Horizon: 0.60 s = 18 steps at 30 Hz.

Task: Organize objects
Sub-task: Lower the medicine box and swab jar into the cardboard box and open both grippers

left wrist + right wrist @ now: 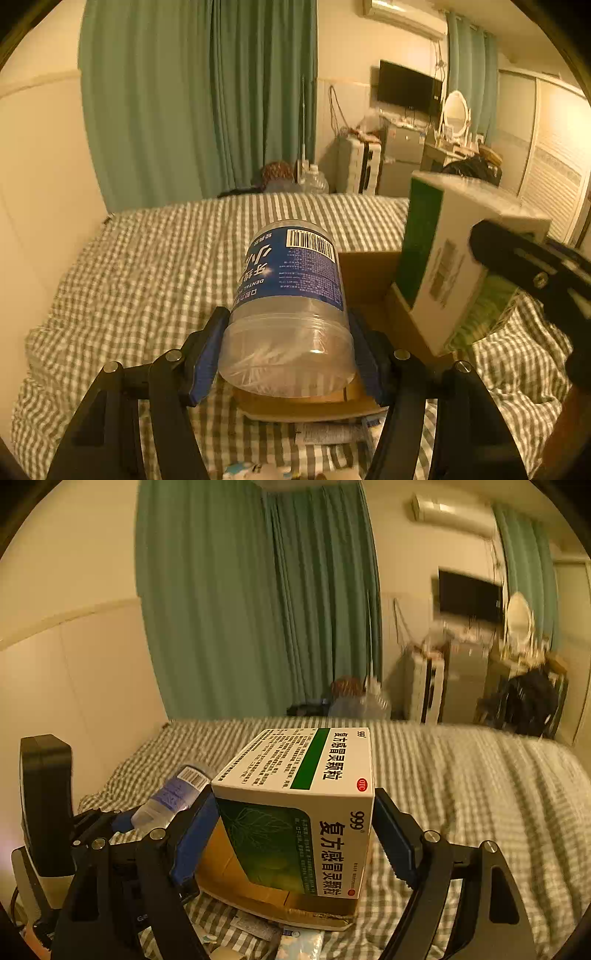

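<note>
clear plastic fills my left gripper (288, 354): its blue pads are clenched on the wide lower end of a dental floss jar (291, 295), which tilts away from me with its blue label and barcode upward. my right gripper (295, 834) is clamped on a white and green medicine box (295, 805), one pad on each side, the box held level with its printed top facing up. both things hang over an open cardboard box (369, 277) that sits on the bed (147, 258); from the left wrist view the medicine box is tilted above the carton's right side, just beside the jar. a few small packets (258, 928) lie on the green checked cover at the carton's near edge. beyond the bed hang green curtains (199, 99), and further right, against the far wall, a dark screen (406, 86), an oval mirror (455, 109) and cluttered furniture, too small to tell apart.
</note>
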Each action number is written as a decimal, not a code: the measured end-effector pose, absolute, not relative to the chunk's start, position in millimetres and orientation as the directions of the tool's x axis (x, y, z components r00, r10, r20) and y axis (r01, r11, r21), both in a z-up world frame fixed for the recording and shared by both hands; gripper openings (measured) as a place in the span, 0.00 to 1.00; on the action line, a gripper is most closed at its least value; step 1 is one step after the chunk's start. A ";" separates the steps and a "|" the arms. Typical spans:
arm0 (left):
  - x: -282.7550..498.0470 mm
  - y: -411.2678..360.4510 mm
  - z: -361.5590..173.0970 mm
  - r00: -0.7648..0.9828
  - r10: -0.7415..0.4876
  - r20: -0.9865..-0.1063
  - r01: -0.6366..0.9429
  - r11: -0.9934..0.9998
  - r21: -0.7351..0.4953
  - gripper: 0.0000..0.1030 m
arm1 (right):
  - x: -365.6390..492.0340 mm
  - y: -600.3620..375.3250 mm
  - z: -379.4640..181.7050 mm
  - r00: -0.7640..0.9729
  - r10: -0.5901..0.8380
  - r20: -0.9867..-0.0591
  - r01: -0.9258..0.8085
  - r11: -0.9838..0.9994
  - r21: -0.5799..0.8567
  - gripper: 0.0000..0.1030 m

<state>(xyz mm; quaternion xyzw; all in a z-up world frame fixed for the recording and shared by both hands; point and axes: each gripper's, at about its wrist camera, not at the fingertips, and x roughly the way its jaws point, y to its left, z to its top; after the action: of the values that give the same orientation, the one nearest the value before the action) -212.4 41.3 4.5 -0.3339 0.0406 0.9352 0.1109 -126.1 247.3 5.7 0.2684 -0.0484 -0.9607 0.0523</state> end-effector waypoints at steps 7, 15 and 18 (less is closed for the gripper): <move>-237.1 57.5 -31.6 -0.715 0.171 -0.678 -0.263 -0.964 0.034 0.63 | -159.1 263.3 -39.9 -0.805 -0.137 -0.577 0.066 -0.988 0.143 0.78; -240.5 59.1 -47.9 -0.675 0.195 -0.712 -0.268 -0.963 -0.010 0.64 | -169.2 280.9 -52.6 -0.779 -0.167 -0.604 0.042 -0.976 0.215 0.83; -232.9 58.9 -40.6 -0.685 0.190 -0.703 -0.278 -0.961 0.011 0.79 | -160.3 285.1 -42.5 -0.794 -0.131 -0.594 0.019 -0.981 0.191 0.89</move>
<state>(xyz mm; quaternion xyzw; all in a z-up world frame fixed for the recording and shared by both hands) -232.9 58.9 -40.6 -0.3755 0.0584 0.9161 0.1277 -160.3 285.1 -42.5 0.3188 -0.0876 -0.9429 0.0397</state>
